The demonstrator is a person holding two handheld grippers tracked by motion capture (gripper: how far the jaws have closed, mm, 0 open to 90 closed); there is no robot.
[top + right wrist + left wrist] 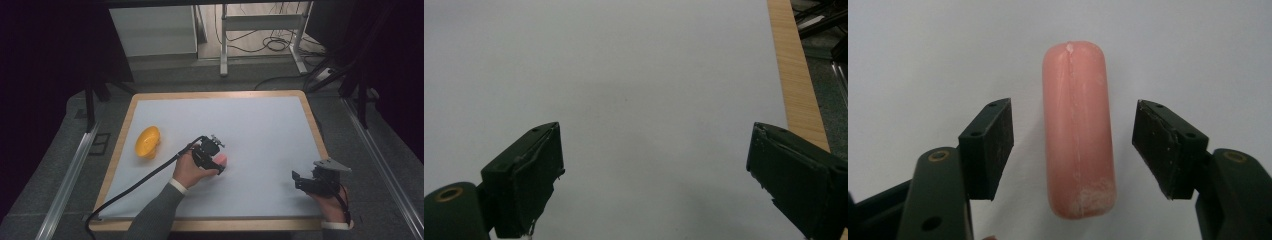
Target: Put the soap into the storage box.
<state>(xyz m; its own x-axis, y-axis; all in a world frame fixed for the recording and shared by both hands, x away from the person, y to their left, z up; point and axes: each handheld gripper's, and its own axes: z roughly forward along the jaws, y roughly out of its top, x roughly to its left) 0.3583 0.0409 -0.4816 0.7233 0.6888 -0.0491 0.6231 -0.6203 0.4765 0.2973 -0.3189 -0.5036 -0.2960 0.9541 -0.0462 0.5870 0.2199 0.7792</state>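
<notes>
Your left gripper (1075, 145) is lowered over the smooth pink sausage-shaped piece (1077, 130), which lies flat on the white table surface (260, 130) near the middle, to the right of the yellow plastic bowl (147, 142). The jaws stand on both sides of the piece, but there is a gap on each side, so nothing is gripped yet. I judge that the approach is done and the grasp is the step in hand: you must close until both pads press on it, then lift. The bowl looks like the probable place to bring it, but this is only my guess. Your right gripper (654, 175) waits wide open over the bare surface near the wooden edge (796, 75), holding nothing.
</notes>
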